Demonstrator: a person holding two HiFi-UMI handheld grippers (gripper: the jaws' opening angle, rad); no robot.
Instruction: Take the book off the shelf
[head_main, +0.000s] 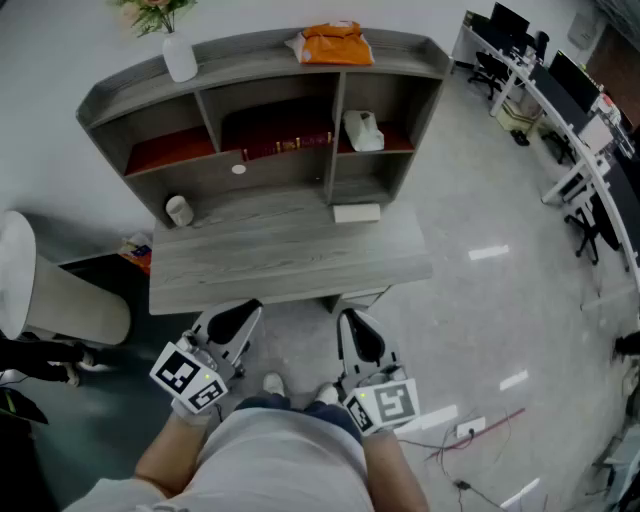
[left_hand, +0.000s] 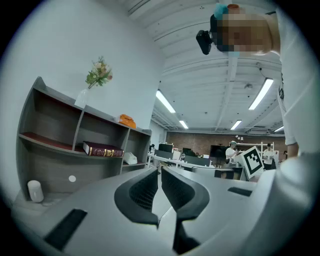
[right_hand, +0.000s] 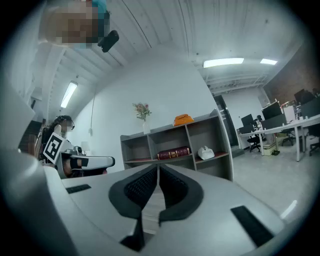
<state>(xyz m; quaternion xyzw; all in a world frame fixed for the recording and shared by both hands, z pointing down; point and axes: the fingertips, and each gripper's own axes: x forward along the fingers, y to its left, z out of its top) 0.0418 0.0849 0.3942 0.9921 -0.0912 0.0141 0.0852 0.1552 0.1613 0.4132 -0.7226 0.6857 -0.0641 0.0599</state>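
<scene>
Left gripper (head_main: 238, 322) is held level just short of the desk's (head_main: 280, 255) near edge, jaws pressed together, nothing between them. Book (head_main: 288, 145) lies flat in the middle compartment of the shelf (head_main: 140, 95), far from both grippers. Right gripper (head_main: 356, 335) is also closed and empty.

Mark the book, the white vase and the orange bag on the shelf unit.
book (head_main: 290, 144): head view, on its gold-lettered spine.
white vase (head_main: 180, 58): head view, on its body.
orange bag (head_main: 336, 46): head view, on its top face.
</scene>
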